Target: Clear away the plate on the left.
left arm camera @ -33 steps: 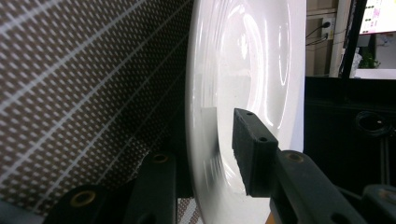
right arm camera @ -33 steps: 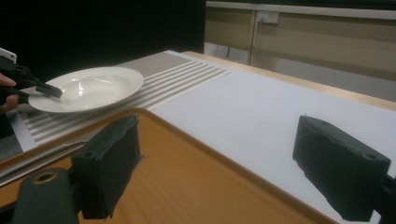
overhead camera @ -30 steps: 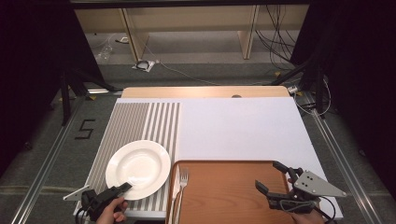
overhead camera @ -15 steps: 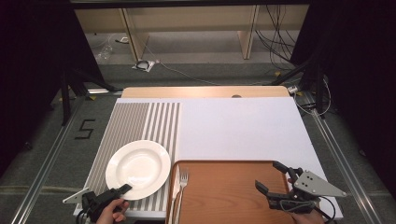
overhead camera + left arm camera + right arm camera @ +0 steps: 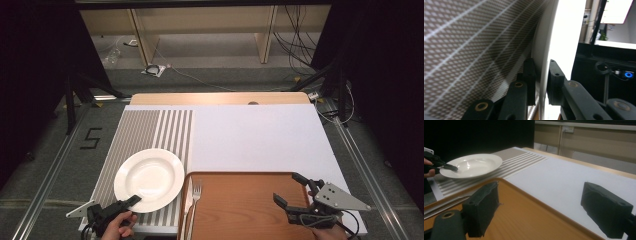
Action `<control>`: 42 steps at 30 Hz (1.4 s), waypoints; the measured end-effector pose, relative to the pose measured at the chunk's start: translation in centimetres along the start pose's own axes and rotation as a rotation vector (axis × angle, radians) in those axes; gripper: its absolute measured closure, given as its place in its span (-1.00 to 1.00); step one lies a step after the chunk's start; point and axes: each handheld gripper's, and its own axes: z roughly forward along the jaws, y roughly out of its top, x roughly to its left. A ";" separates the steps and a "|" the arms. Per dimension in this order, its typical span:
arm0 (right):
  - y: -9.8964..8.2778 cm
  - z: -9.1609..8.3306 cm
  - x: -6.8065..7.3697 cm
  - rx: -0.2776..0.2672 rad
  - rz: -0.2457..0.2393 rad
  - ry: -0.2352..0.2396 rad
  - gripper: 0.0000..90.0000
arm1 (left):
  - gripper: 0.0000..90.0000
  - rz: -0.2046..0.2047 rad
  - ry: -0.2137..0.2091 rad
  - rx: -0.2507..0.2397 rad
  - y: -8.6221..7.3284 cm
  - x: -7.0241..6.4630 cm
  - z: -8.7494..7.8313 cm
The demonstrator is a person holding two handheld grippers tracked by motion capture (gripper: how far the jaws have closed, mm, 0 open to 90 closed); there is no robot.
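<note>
One white dinner plate (image 5: 149, 179) sits lower left on the striped mat (image 5: 145, 132). The left gripper (image 5: 131, 201) pinches its near rim, a sound hold; it looks rigid, glossy, slippery and breakable. The right gripper (image 5: 292, 189) hangs spread above the wooden tray (image 5: 235, 200).

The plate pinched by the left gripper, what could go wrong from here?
1. The left gripper grips only the thin near rim of the plate, so the plate could tip or slip out if lifted.
2. The fork and knife lie at the tray's left edge, beside the plate; swinging it onto the tray might knock them.
</note>
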 end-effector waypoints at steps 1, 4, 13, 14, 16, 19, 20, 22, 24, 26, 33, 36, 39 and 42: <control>0.0 0.0 0.0 -0.001 0.000 0.000 -0.65 | 0.77 0.004 -0.009 -0.002 0.0 -0.1 0.0; 0.0 0.0 0.0 -0.001 0.000 0.000 -0.65 | 0.77 0.000 -0.024 0.001 0.1 -0.2 -0.1; 0.0 0.0 0.0 0.001 -0.001 -0.001 -0.65 | 0.76 0.005 -0.055 0.037 -0.2 -0.6 0.2; 0.0 0.0 0.0 0.002 -0.001 -0.001 -0.65 | 0.76 0.006 -0.060 0.037 -0.3 -0.7 0.3; 0.0 0.0 0.0 0.000 -0.003 -0.001 -0.65 | 0.76 0.007 -0.065 0.043 -0.3 -0.8 0.4; 0.0 0.0 0.0 0.003 -0.001 -0.001 -0.65 | 0.76 0.015 -0.071 0.056 -0.4 -0.9 0.4; 0.0 0.0 0.0 0.006 -0.002 -0.002 -0.65 | 0.76 0.017 -0.078 0.059 -0.4 -0.9 0.4; 0.0 0.0 0.0 0.006 -0.004 -0.002 -0.65 | 0.76 0.021 -0.086 0.064 -0.6 -1.1 0.5; 0.0 0.0 0.0 0.006 -0.004 -0.003 -0.65 | 0.76 0.024 -0.093 0.077 -0.7 -1.2 0.6; 0.0 0.0 -0.1 0.004 -0.004 -0.002 -0.65 | 0.76 0.031 -0.100 0.086 -0.9 -1.3 0.8; 0.0 0.0 -0.1 0.005 -0.002 -0.003 -0.65 | 0.76 0.047 -0.119 0.137 -1.8 -1.8 1.2; 0.0 0.0 -0.1 0.004 -0.002 -0.003 -0.65 | 0.76 0.052 -0.125 0.155 -2.2 -2.1 1.5; 0.0 0.0 -0.1 0.006 -0.001 -0.003 -0.65 | 0.75 0.051 -0.128 0.178 -2.6 -2.3 1.8; 0.0 0.0 -0.1 0.005 -0.002 -0.003 -0.65 | 0.75 0.064 -0.130 0.195 -3.0 -2.5 2.0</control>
